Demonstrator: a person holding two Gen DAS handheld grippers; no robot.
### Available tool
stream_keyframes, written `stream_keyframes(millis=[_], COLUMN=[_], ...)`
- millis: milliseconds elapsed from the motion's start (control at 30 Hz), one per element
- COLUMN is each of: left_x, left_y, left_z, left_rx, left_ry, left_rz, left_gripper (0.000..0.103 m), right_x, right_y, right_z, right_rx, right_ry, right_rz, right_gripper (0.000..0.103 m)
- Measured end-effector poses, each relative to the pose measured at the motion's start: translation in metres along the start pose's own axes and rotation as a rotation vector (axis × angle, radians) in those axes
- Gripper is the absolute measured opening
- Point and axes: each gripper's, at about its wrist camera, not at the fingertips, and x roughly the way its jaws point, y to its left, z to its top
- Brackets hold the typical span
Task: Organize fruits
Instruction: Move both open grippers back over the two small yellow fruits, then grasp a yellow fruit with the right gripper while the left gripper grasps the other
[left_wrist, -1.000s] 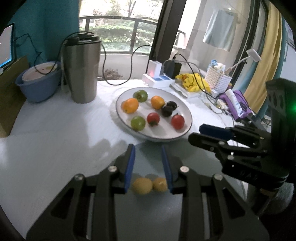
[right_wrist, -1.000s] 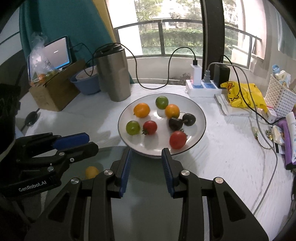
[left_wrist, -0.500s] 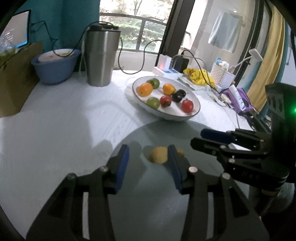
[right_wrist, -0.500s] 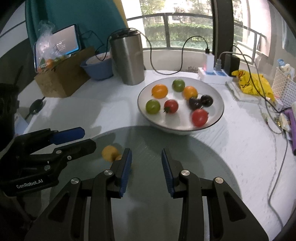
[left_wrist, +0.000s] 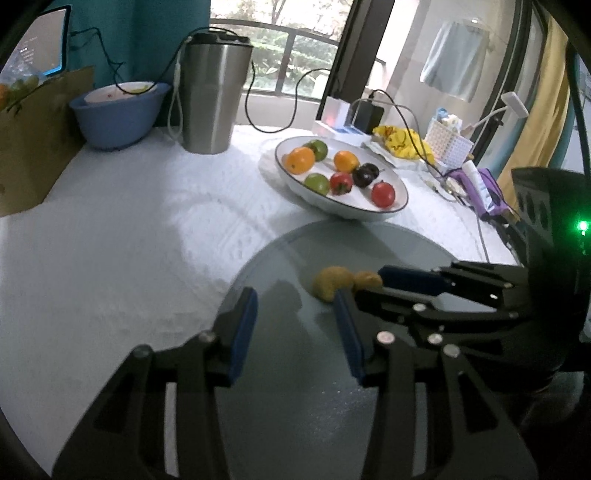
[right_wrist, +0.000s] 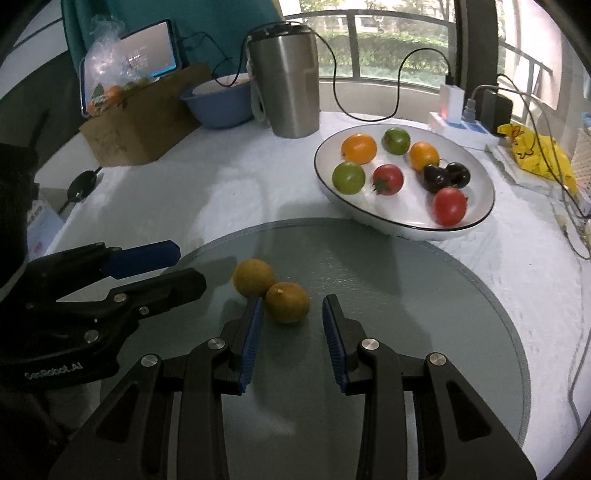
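On the worktop (right_wrist: 229, 184) I see the glass disc (right_wrist: 424, 295), then the white plate (right_wrist: 480, 218) already carrying eight sorted fruits. My right gripper (right_wrist: 291, 314), jaws apart, frames the nearer yellow fruit (right_wrist: 287, 302) for pickup; my left gripper (left_wrist: 295, 314), jaws apart and empty, waits just beside the farther yellow fruit (right_wrist: 254, 277).

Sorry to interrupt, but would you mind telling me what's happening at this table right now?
A person with two handheld grippers is sorting fruit. The right gripper has its jaws open around the nearer of two yellow fruits on the grey glass disc, not yet closed. The left gripper sits open beside them, holding nothing. The white plate behind holds eight orange, green, red and dark fruits.
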Motion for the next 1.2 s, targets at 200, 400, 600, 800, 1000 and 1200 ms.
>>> stream_keyframes(millis=[200,400,600,800,1000,1200], left_x=[0.007,0.015,0.030,0.039,0.043,0.044], left_y=[-0.003,-0.013,-0.027,-0.032,-0.034,-0.035], left_z=[0.002,0.005,0.007,0.011,0.015,0.019], left_rx=[0.004,0.019,0.050,0.071,0.078,0.083], left_ry=[0.014,0.026,0.062,0.074,0.065,0.060], left_rz=[-0.001,-0.017,-0.012,0.012,0.017,0.011], left_gripper=[0.045,0.045,0.045,0.045,0.037,0.027], right_x=[0.007,0.004,-0.004,-0.014,-0.019,-0.020], right_y=[0.000,-0.010,-0.029,-0.046,-0.057,-0.063], right_z=[0.002,0.002,-0.001,-0.002,0.000,0.004], right_rx=[-0.022,-0.011,0.024,0.055,0.065,0.070], right_ry=[0.009,-0.002,-0.018,-0.035,-0.049,-0.059], right_rz=[0.019,0.019,-0.001,-0.018,-0.024,-0.025], right_gripper=[0.031,0.027,0.027,0.027,0.027,0.027])
